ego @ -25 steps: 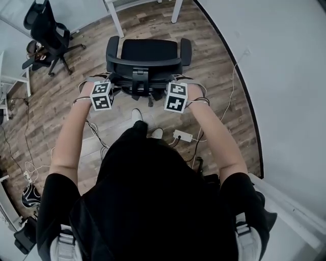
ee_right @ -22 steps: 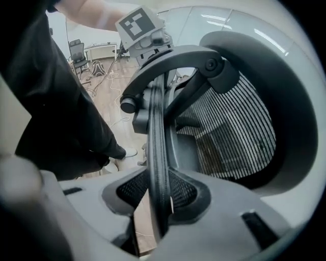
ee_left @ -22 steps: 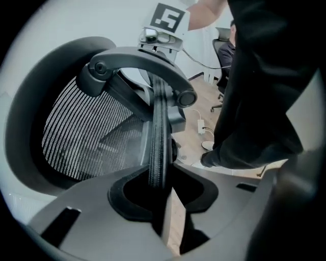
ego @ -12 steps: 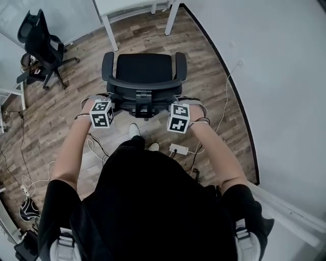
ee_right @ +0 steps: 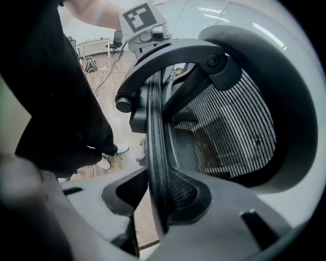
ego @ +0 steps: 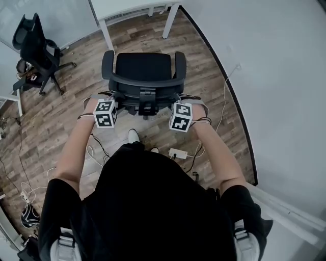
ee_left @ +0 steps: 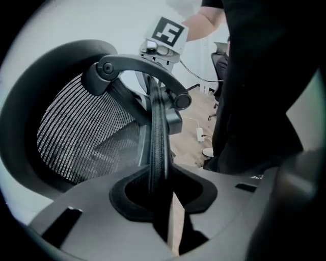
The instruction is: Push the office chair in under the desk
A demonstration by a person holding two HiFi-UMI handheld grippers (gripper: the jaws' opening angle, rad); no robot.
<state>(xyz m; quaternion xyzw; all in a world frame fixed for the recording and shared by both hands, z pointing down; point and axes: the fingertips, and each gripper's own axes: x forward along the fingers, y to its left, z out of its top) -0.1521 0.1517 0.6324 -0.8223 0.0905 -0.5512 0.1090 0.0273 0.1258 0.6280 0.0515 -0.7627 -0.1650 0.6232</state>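
Office chair (ego: 142, 69): all black. Squarish padded seat with rounded corners, 2 padded armrests, and a backrest of fine striped mesh in a thick, smooth, rounded plastic frame. A curved bar with round pivot caps crosses behind the mesh.

Floor (ego: 61, 112) is wood-look plank. Desk (ego: 125, 7) is white with straight, square-section legs.

Location: the chair stands on the floor just short of the desk, with the armrest fronts about level with the 2 near desk legs and the seat not under the top yet.

Orientation: the seat faces the desk and the backrest faces the person. The backrest's long axis runs left-right across the head view, and the armrests run toward the desk.

Left gripper (ee_left: 162, 196): matte grey jaws with dark notched pads, closing on the left side rim of the backrest. The rim is between them and the pads look to be on it.

Right gripper (ee_right: 158, 196): same build, clamped on the right side rim, with the rim seated in the pad notch.

A 2nd black chair (ego: 35, 48) is well apart at far left. A white power strip (ego: 177, 153) with loose cables lies on the floor near the person's feet.

Versus 1 s ago:
- Everything has slid down the head view together, and more of the desk top shows.
- The chair looks unmoved relative to the desk legs and the power strip.
- Both grippers are at the same spots on the backrest.
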